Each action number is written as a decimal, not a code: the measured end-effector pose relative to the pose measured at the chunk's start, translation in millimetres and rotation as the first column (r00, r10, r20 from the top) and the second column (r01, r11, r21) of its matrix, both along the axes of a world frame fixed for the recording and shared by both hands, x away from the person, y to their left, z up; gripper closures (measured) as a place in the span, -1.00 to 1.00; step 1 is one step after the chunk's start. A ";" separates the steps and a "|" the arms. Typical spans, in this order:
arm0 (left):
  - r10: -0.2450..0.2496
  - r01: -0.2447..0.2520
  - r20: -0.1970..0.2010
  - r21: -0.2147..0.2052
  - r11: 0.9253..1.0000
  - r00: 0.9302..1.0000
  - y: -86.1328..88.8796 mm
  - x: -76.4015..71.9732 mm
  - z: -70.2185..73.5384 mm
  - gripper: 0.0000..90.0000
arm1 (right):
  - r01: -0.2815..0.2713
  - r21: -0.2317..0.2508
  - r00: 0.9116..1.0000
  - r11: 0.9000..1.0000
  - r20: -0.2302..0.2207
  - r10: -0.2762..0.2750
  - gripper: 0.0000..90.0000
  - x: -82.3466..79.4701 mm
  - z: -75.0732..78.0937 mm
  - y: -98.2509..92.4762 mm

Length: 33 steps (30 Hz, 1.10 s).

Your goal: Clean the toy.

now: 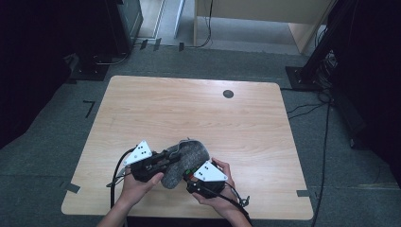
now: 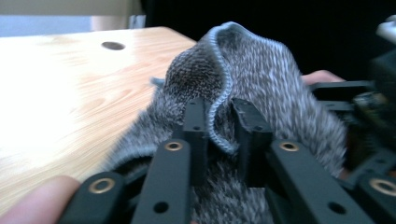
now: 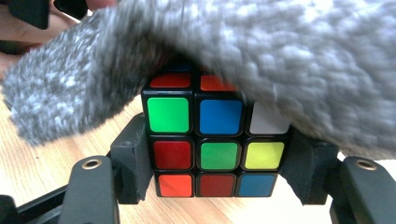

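A grey fuzzy knit pouch (image 1: 193, 156) lies at the table's near middle between both hands. In the left gripper view its ribbed hem (image 2: 218, 116) stands up between the two black jaws of my left gripper (image 2: 219, 122), which pinch it with a narrow gap. My left gripper (image 1: 176, 156) reaches in from the left. A Rubik's cube (image 3: 217, 140) sits squarely between the pads of my right gripper (image 3: 219, 163), which is shut on its sides. The grey knit (image 3: 280, 56) drapes over the cube's top. From above, my right gripper (image 1: 190, 176) meets the pouch's near edge.
The light wooden table (image 1: 189, 109) has a round dark grommet (image 1: 228, 93) near its far edge. Grey carpet surrounds it, with dark stands and cables at the left and right and a wooden cabinet behind.
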<state>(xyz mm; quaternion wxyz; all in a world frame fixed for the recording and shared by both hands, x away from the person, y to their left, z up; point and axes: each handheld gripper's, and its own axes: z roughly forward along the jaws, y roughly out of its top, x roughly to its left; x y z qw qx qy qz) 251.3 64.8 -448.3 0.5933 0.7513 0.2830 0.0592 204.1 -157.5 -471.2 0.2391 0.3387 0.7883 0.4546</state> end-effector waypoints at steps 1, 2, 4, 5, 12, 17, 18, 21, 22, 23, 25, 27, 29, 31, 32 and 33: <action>0.000 0.000 0.000 0.000 1.000 1.000 0.0 0.0 0.0 0.55 | 0.000 0.000 1.000 1.000 0.000 0.000 -0.23 0.0 0.0 0.0; -0.038 0.038 0.009 -0.009 0.999 0.999 -3.6 -2.9 0.6 0.55 | -0.003 -0.002 1.000 1.000 0.001 0.003 -0.23 0.6 -0.4 0.5; -0.059 0.058 0.048 0.027 0.998 0.997 -11.9 -9.2 1.8 0.25 | -0.012 -0.008 1.000 1.000 0.004 0.012 -0.23 1.1 -1.8 2.6; -0.027 0.021 0.073 0.070 0.997 0.997 -16.3 -11.2 1.9 0.22 | -0.010 -0.008 1.000 1.000 0.002 0.010 -0.23 0.7 -1.4 2.3; 0.053 -0.053 -0.069 -0.001 0.999 0.996 0.8 5.1 -2.7 0.37 | -0.016 0.022 0.999 1.000 0.028 0.016 -0.23 -1.4 5.0 -2.6; -0.134 0.134 0.006 -0.068 0.989 0.991 -8.2 -9.6 8.9 0.78 | -0.004 -0.003 1.000 1.000 0.014 0.004 -0.23 0.7 1.1 1.2; -0.159 0.160 0.022 -0.040 0.986 0.987 -12.3 -12.3 9.6 0.79 | -0.005 -0.004 1.000 1.000 0.012 0.005 -0.23 0.8 0.8 1.5; -0.151 0.152 0.035 -0.007 0.988 0.988 -15.7 -13.2 7.4 0.80 | -0.010 -0.008 1.000 1.000 0.018 0.010 -0.23 -0.5 2.0 2.2; -0.138 0.138 0.018 -0.018 0.990 0.990 -14.3 -10.3 5.7 0.80 | -0.010 -0.008 1.000 1.000 0.018 0.010 -0.23 -0.5 2.0 2.2; -0.080 0.080 -0.006 -0.009 0.997 0.997 -8.4 -3.7 3.0 0.81 | -0.002 -0.017 1.000 1.000 0.018 0.002 -0.23 -0.9 2.0 1.7; -0.027 0.027 -0.030 -0.002 1.000 0.999 -1.9 1.3 0.6 0.83 | -0.001 -0.009 1.000 1.000 0.017 0.001 -0.23 -1.4 2.3 0.6; -0.034 0.033 -0.054 -0.033 0.999 0.998 1.1 2.7 0.2 0.83 | -0.004 -0.003 1.000 1.000 0.018 0.004 -0.23 -1.4 3.0 0.2; -0.095 0.087 -0.068 -0.108 0.990 0.993 0.6 0.2 3.6 0.79 | -0.010 0.007 1.000 1.000 0.023 0.009 -0.23 -1.4 3.9 0.8; -0.134 0.132 -0.019 -0.079 0.988 0.991 -9.1 -7.8 8.3 0.78 | -0.017 0.015 1.000 1.000 0.025 0.016 -0.23 -1.4 5.0 1.9; -0.131 0.131 0.004 -0.051 0.990 0.991 -13.1 -10.6 9.0 0.77 | -0.013 0.008 1.000 1.000 0.024 0.013 -0.23 -1.6 5.7 2.6; -0.089 0.089 0.001 -0.035 0.995 0.996 -12.1 -7.9 7.4 0.79 | -0.012 0.004 1.000 1.000 0.025 0.012 -0.23 -1.2 5.6 2.1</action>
